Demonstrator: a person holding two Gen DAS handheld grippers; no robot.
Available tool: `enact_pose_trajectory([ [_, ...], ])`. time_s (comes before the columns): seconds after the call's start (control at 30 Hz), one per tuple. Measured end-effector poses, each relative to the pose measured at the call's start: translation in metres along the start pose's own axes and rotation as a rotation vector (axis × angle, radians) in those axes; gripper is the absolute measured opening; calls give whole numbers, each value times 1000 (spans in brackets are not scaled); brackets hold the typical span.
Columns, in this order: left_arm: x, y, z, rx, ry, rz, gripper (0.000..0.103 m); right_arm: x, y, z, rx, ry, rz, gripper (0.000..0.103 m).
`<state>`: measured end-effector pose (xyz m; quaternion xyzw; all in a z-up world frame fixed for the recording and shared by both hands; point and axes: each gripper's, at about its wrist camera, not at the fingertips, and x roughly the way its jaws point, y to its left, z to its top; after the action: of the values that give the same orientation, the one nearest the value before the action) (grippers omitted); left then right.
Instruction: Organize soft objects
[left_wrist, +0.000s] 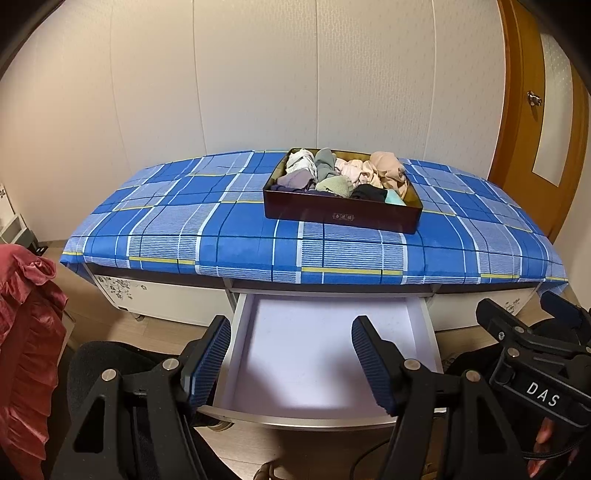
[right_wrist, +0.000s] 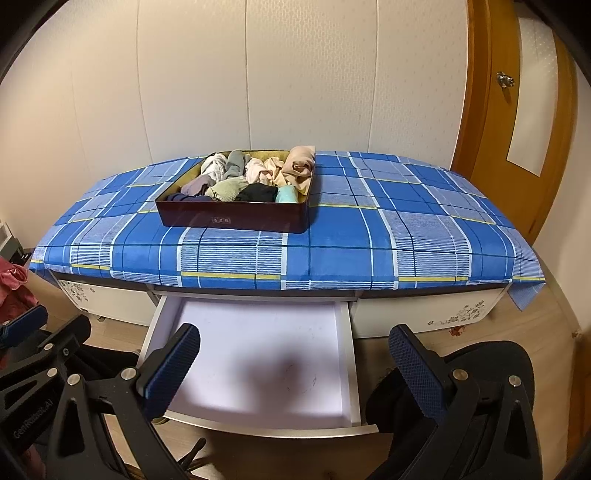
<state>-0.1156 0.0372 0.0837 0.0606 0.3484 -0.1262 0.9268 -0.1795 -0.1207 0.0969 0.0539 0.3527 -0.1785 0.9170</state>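
A low white cabinet (right_wrist: 424, 314) stands against a pale wall. A blue checked cloth (right_wrist: 369, 221) covers its top, making a worktop. A brown wooden door (right_wrist: 517, 147) is at the right. The floor is light wood.

On the worktop sits one dark red box (right_wrist: 232, 218), nearer the left end in the right view. It is full of soft rolled clothes (right_wrist: 251, 177) in white, grey, pink, peach, green, black and light blue. They are packed close together, so an exact count cannot be told.

Below the worktop, one white drawer (right_wrist: 258, 369) is pulled out, with a bare white floor inside.

There are two claws. The left claw (left_wrist: 291, 362) is open and holds nothing. The right claw (right_wrist: 291, 369) is open too, with nothing between its blue pads (right_wrist: 173, 369). Both hang over the drawer, well apart from the box.
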Motion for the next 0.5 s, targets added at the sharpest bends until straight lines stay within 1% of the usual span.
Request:
enact_pose_trajectory([
  [0.13, 0, 0, 0, 0, 2, 4, 69, 0, 0, 0, 0, -1, 1, 103],
  [0.5, 1, -1, -1, 2, 7, -14, 69, 0, 2, -1, -1, -1, 4, 103],
])
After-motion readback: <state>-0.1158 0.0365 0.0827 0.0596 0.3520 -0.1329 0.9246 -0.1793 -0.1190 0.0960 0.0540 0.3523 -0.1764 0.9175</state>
